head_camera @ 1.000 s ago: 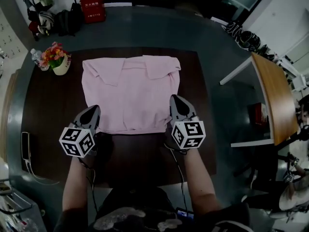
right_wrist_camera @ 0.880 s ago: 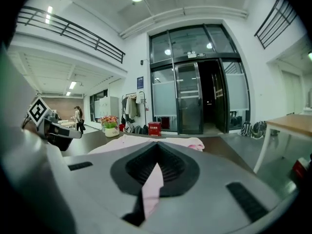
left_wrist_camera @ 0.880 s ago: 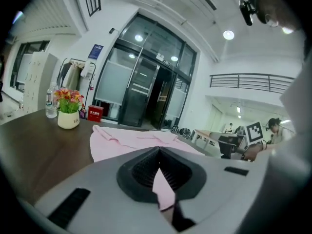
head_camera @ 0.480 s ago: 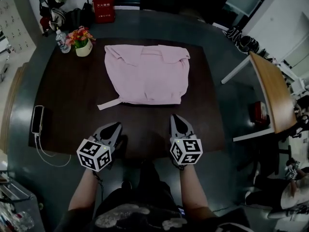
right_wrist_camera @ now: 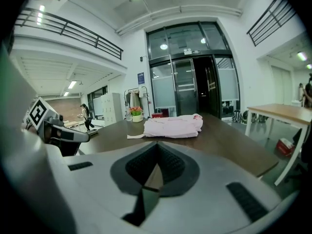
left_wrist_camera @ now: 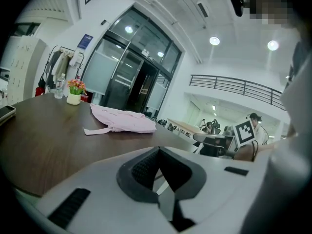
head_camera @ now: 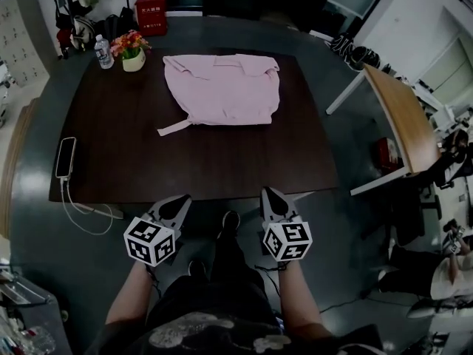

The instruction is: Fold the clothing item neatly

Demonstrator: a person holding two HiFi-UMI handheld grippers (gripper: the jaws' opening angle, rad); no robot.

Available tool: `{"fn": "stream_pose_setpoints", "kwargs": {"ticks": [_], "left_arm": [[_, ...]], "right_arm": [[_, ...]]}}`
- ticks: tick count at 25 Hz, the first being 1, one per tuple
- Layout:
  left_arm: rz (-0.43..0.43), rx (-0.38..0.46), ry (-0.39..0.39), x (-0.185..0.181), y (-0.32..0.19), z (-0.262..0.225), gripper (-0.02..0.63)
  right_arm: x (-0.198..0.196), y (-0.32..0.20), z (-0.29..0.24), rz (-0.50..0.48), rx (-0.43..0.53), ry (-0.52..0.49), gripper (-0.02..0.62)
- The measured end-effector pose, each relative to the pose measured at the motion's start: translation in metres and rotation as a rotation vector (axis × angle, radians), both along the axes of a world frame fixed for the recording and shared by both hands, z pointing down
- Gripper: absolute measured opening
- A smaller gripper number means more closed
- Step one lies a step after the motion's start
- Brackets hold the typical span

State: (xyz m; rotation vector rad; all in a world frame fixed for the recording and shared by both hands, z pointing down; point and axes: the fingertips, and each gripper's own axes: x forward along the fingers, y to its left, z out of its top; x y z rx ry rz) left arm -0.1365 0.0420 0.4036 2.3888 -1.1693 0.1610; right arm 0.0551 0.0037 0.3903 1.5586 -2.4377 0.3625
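A pink garment [head_camera: 224,89] lies folded at the far middle of the dark wooden table [head_camera: 185,161], with a narrow strip [head_camera: 174,128] sticking out at its near left. It also shows as the pink garment [left_wrist_camera: 124,120] in the left gripper view and the pink garment [right_wrist_camera: 173,125] in the right gripper view. My left gripper [head_camera: 181,201] and right gripper [head_camera: 267,195] are both shut and empty. They hang off the table's near edge, well apart from the cloth.
A flower pot [head_camera: 131,52] and a water bottle [head_camera: 103,51] stand at the table's far left corner. A phone [head_camera: 66,156] with a cable lies at the left edge. A light wooden table [head_camera: 395,113] stands to the right. A red box [head_camera: 151,15] sits on the floor beyond.
Both grippers have let go of the garment's near edge and drawn back past the table's near edge. The view has pulled back from the table; the strip now sticks out.
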Motion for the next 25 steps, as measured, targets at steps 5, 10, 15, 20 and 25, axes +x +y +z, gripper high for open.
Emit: {"fn": "stream_pose_setpoints", "kwargs": {"ticks": [5,10,15,20,25], "left_arm": [[0.035,-0.001,0.012,0.008,0.04,-0.006,0.011],[0.04,0.027,-0.009,0.019,0.071,-0.02,0.011],[0.014,0.039,-0.021,0.043,0.101,-0.027,0.011],[0.006,0.039,-0.008,0.088,0.147,-0.033,0.011],[-0.014,0.07,-0.002,0.121,0.188,-0.041,0.011]], "right_arm": [[0.01,0.044,0.001,0.013,-0.026,0.028,-0.008],[0.017,0.066,0.002,-0.01,-0.039,0.032,-0.008],[0.027,0.089,-0.004,-0.052,-0.007,-0.007,-0.008],[0.07,0.139,-0.009,-0.043,-0.008,-0.033,-0.008],[0.106,0.186,-0.01,-0.051,-0.002,-0.025,-0.008]]}}
